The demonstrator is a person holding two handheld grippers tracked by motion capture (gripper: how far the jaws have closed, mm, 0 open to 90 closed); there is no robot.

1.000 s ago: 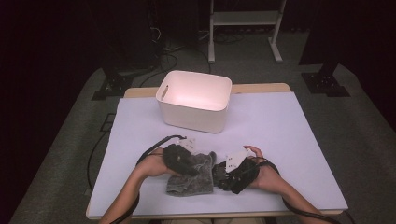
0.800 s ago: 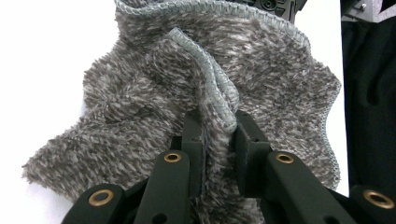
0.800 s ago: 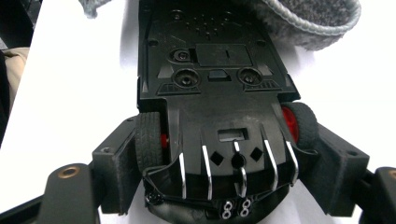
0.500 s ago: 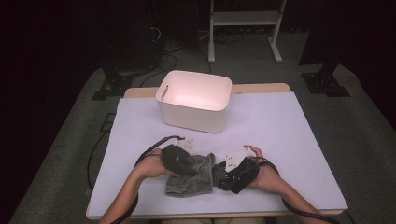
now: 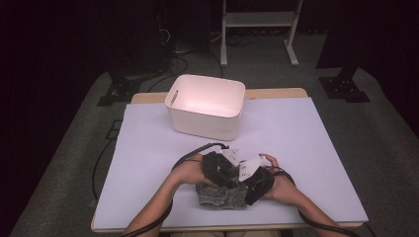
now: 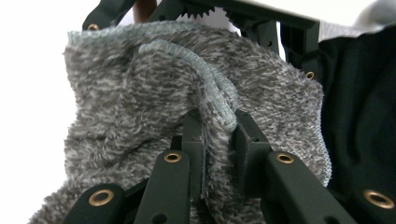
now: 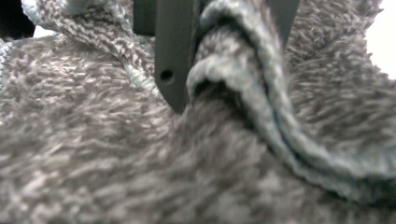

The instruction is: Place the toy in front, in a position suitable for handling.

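Our left gripper pinches a hemmed fold of the grey towel. Right gripper: buried in pile, grip undeterminable. Towel lies bunched at the table's near edge. Risk: the thin fold slips free if we pull unevenly.

A towel lies at the bench's near edge, with a bin well behind it.
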